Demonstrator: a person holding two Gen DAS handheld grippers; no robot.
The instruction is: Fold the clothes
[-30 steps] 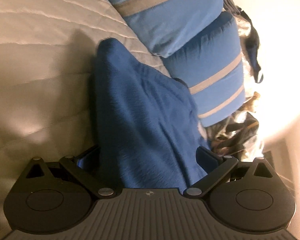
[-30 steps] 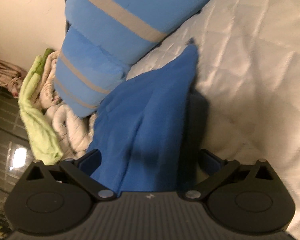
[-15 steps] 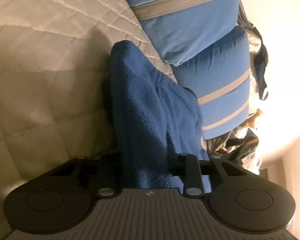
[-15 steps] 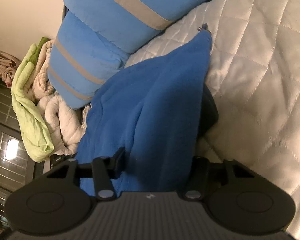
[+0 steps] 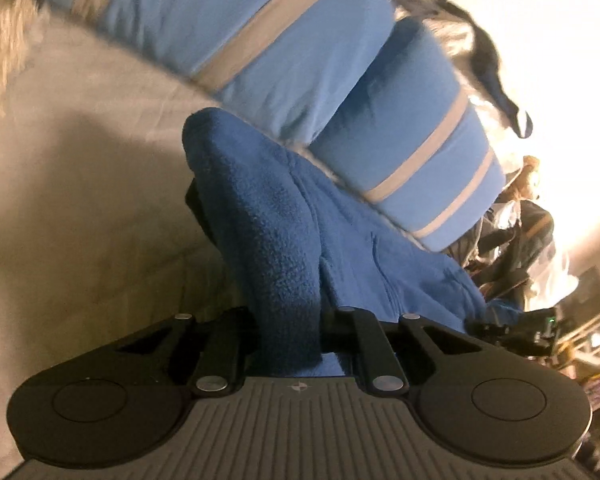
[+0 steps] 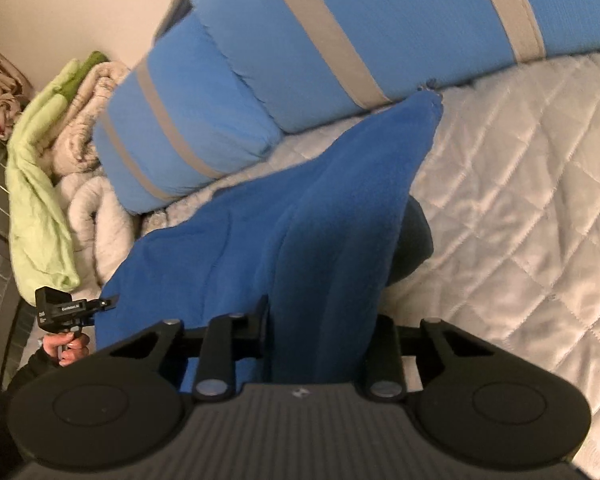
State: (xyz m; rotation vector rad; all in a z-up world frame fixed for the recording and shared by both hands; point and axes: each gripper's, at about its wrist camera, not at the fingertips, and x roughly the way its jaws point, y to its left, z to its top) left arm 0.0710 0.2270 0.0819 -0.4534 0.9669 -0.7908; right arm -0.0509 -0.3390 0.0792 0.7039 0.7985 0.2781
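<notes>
A dark blue fleece garment (image 5: 280, 220) (image 6: 320, 200) hangs stretched between both grippers above the quilted bed cover (image 6: 520, 200). In the left wrist view a bunched fold of it runs into my left gripper (image 5: 288, 320), whose jaws are closing and pinch it. My right gripper (image 6: 324, 320) grips a thicker fold of the same fleece, its jaws also closing on it. The far corner of the garment still rests near the pillows. The left gripper's body and the hand holding it show at the left of the right wrist view.
Two light blue pillows with grey stripes (image 5: 300, 40) (image 6: 340, 40) lie just behind the garment. Green and cream blankets (image 6: 40, 200) are piled off the bed's left side. Dark clutter (image 5: 520, 220) sits beyond the pillows on the right. Quilted cover (image 5: 80, 200) spreads to the left.
Both grippers went from wide open around the fleece to pinched on it. They then rose, pulling the near edge of the garment up off the bed.
</notes>
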